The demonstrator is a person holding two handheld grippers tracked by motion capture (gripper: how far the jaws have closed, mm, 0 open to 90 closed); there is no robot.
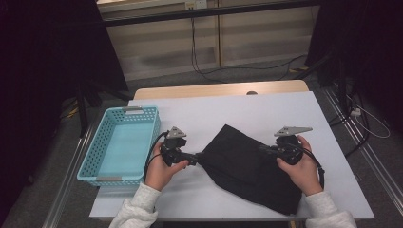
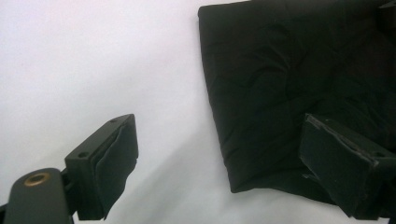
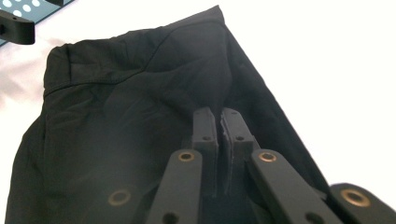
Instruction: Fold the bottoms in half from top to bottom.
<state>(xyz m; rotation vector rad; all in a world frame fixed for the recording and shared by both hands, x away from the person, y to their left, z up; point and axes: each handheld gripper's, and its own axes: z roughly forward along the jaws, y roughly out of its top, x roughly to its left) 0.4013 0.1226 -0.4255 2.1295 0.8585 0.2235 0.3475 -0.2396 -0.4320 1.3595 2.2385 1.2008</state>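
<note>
Right tool (image 3: 219, 126) clamped on black cloth (image 1: 249, 164); left tool (image 2: 219, 163) spread apart, straddling cloth edge on counter (image 1: 199, 114).

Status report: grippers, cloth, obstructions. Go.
Left gripper open at the black cloth's corner, one jaw over it. Right gripper shut on cloth, fabric pinched. Cloth folded flat on table. Basket left, clear of work.

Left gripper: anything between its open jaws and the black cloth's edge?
Nothing visible. The left gripper is open at the black cloth's edge: one jaw over bare table, the other over the cloth. The right gripper is shut on the cloth.
</note>
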